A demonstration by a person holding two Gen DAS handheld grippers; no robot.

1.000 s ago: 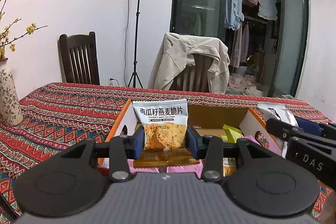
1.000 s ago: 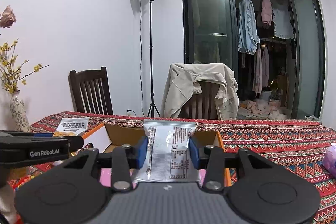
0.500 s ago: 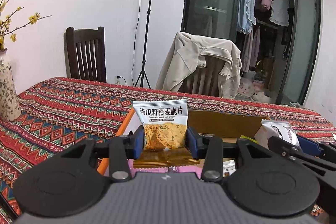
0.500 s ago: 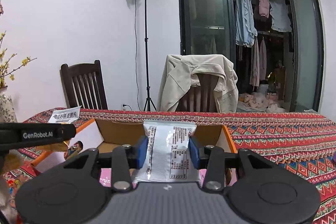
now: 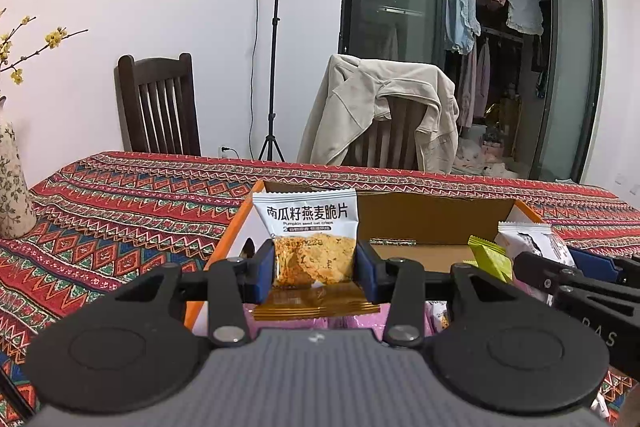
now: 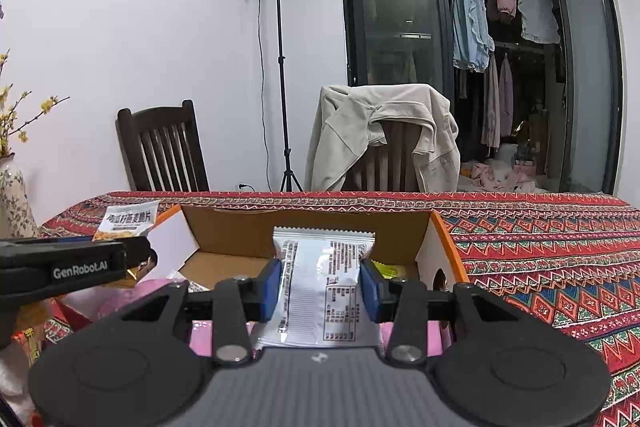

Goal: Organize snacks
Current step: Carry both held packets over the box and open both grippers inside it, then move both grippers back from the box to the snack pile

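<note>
Low center of the left wrist view, the left gripper (image 5: 315, 263) has its blue pads clamped on a crisps packet (image 5: 310, 231). It's white on top with black Chinese lettering and "Pumpkin seed oat crisps", with a picture of orange crisps below. The packet stands upright, long axis vertical, crimped top edge up and printed face toward the camera. It's hanging over the near left part of an open cardboard box (image 5: 432, 219) with orange edges. A yellow-green packet (image 5: 490, 255) sits inside toward the right, and pink packets (image 5: 352, 321) show low down under the pads. At the right edge the right gripper (image 5: 576, 269) pokes in, holding a white packet (image 5: 532, 239).

The box sits on a red patterned tablecloth (image 5: 132, 207). Behind it there's a dark wooden chair (image 5: 160, 107), a light stand (image 5: 274, 39), a second chair with a beige jacket (image 5: 380, 111) over it, and glass doors with clothes hanging behind them. A vase (image 5: 12, 183) is at the left edge.

Right wrist view: the right gripper (image 6: 319, 287) pinches the white packet (image 6: 322, 287) between its pads, back side facing the camera with small print and a table. It's also upright, long axis vertical, crimped edge on top, in front of the box (image 6: 304, 227) interior. The left gripper (image 6: 136, 251) comes in from the left edge with the crisps packet (image 6: 126, 223) sticking up above it. Same tablecloth (image 6: 540, 247), chairs and lamp behind.
</note>
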